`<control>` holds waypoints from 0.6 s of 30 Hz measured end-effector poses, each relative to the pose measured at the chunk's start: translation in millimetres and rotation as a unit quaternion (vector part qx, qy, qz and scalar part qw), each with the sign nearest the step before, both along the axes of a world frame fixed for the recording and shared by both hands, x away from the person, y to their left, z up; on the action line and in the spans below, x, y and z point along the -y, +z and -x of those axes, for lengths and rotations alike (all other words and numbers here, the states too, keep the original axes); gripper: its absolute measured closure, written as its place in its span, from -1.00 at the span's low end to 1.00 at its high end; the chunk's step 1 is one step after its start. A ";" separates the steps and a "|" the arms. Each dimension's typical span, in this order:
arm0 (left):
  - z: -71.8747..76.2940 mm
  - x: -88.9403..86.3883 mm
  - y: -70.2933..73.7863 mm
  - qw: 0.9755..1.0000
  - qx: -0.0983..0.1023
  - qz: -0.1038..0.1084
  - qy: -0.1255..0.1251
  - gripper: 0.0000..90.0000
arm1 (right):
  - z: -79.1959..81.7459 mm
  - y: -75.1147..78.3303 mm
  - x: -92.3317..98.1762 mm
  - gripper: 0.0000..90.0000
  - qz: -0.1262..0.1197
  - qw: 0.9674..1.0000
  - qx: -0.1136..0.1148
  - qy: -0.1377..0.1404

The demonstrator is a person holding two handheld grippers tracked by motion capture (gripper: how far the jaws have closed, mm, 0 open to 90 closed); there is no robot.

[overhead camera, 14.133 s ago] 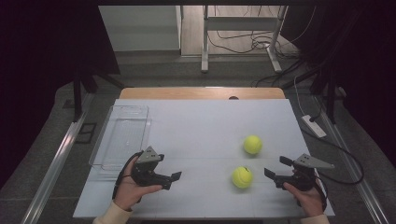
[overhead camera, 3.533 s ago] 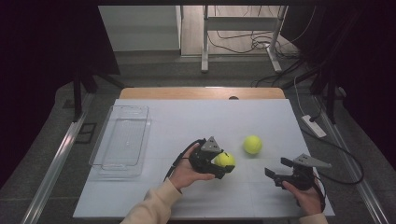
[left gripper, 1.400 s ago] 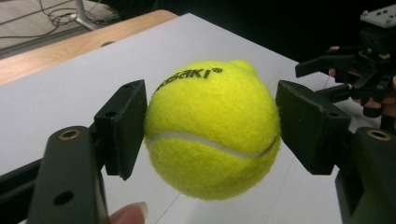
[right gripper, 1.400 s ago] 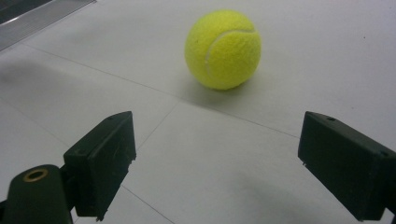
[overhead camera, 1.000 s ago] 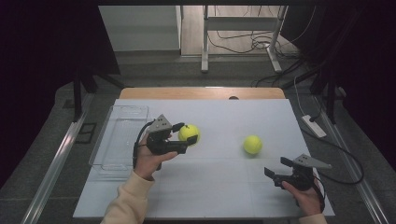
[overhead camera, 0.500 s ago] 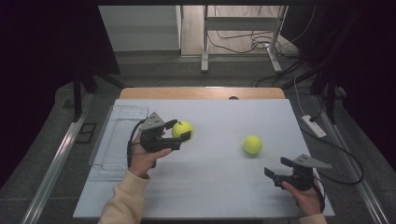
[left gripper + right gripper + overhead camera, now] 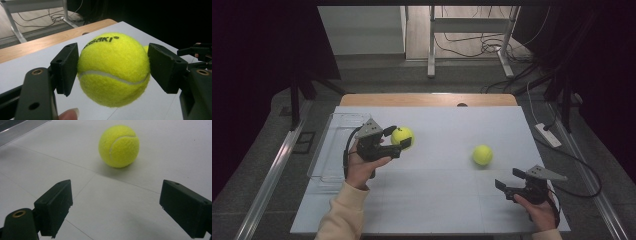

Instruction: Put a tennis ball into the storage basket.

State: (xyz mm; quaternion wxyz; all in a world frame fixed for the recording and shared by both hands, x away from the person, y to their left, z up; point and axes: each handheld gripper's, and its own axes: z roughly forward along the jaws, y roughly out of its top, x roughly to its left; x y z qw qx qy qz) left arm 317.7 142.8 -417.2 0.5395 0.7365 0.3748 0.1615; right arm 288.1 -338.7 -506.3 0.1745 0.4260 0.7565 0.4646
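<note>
While the right claw (image 7: 506, 181) had kept to its spot at the near right corner of the bench (image 7: 447, 210), the left claw (image 7: 395, 138) had carried its tennis ball (image 7: 402, 137) from mid-bench leftward and away from the person, so that it now hung just beside the clear tray (image 7: 328, 150) at the bench's left edge. That shift suggested the ball was bound for the tray, with the drop itself not yet made. The left claw was clamped on the ball, both pads pressing its sides in the left gripper view (image 7: 113, 68), the ball lifted clear of the bench. A ball has no long axis to speak of; its printed lettering faced up and toward the camera, and its white seam ran roughly level between the pads. The right claw stood wide with nothing between its jaws, and the second tennis ball (image 7: 482, 155) lay on the bench ahead of it, apart from it, seen straight on in the right gripper view (image 7: 119, 146).
</note>
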 end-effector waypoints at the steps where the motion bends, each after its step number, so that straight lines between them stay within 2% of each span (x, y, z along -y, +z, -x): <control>1: -0.1 -0.9 0.2 1.000 0.001 0.000 0.002 -0.36 | 0.0 0.0 0.0 -0.76 0.000 1.000 0.000 0.000; 18: -0.3 -14.0 3.7 1.000 0.006 0.008 0.021 -0.37 | -0.1 0.2 0.5 -0.76 0.000 1.000 0.002 -0.001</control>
